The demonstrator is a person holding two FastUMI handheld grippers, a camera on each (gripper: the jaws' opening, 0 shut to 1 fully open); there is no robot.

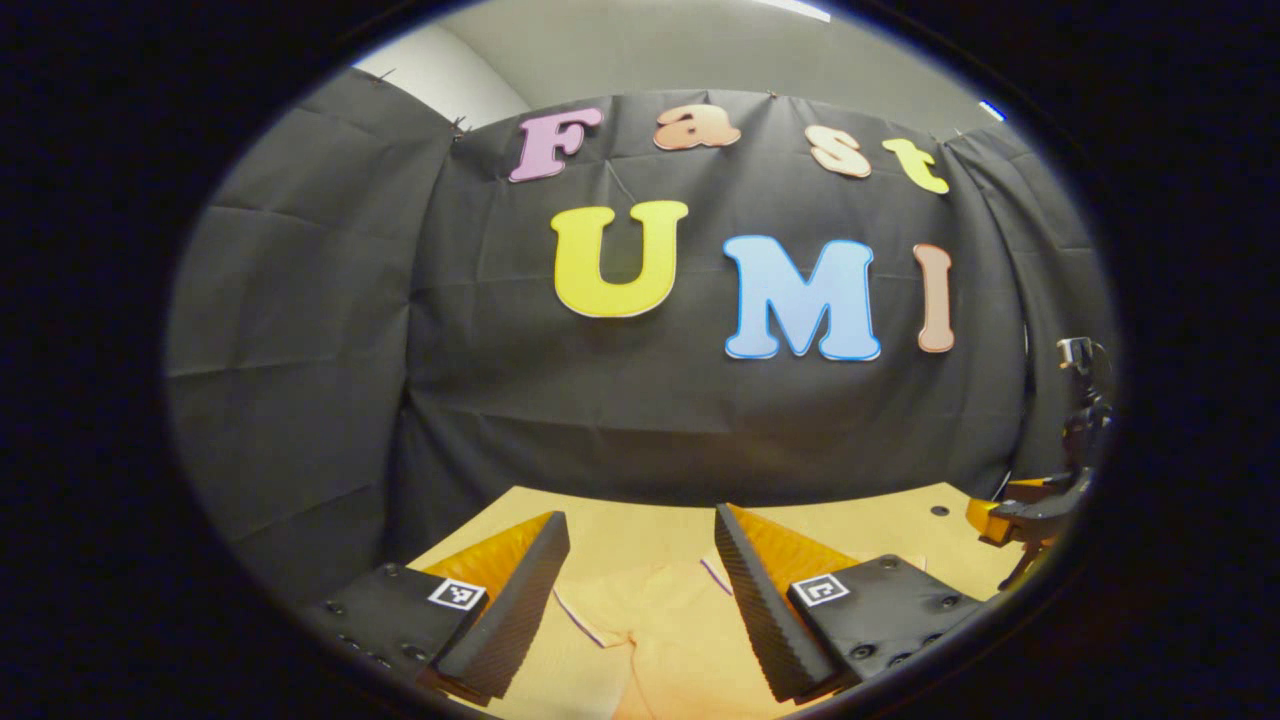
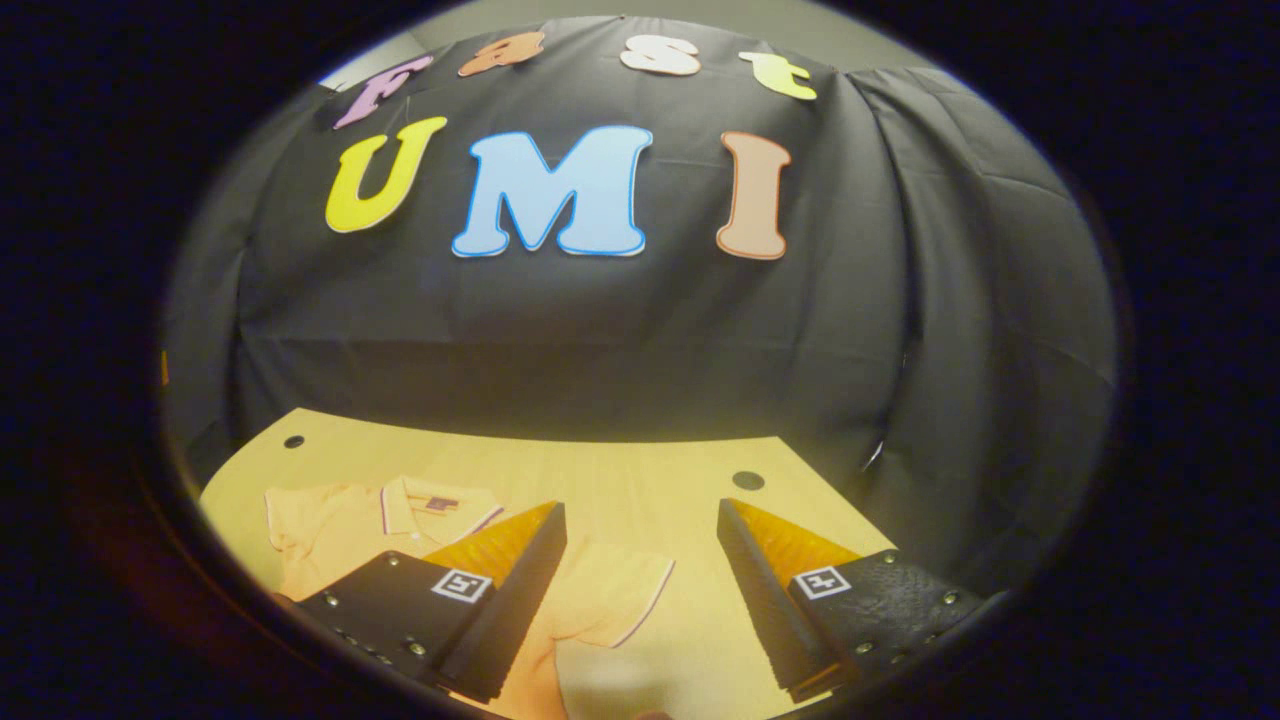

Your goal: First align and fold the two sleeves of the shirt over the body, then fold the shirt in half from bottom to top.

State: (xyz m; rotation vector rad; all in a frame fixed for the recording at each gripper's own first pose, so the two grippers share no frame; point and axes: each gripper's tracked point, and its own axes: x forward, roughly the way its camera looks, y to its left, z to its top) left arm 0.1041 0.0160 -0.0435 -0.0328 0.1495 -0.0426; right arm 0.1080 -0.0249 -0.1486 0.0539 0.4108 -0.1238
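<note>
Left gripper view: left gripper (image 1: 640,560) spread wide, holding nothing, raised over the wooden table (image 1: 880,520). Orange shirt (image 1: 660,620) flat on table below the fingers. Clamp stand (image 1: 1050,500) at far right edge.

Right gripper view: right gripper (image 2: 640,560) spread wide, empty. Shirt (image 2: 340,530) lying to left, collar (image 2: 435,500) toward wall, sleeve (image 2: 615,590) between fingers below.

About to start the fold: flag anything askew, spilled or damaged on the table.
Nothing stands out. The orange short-sleeved polo shirt lies flat on the light wooden table, collar away from the grippers, one sleeve spread sideways. Left gripper and right gripper are both open above it.
</note>
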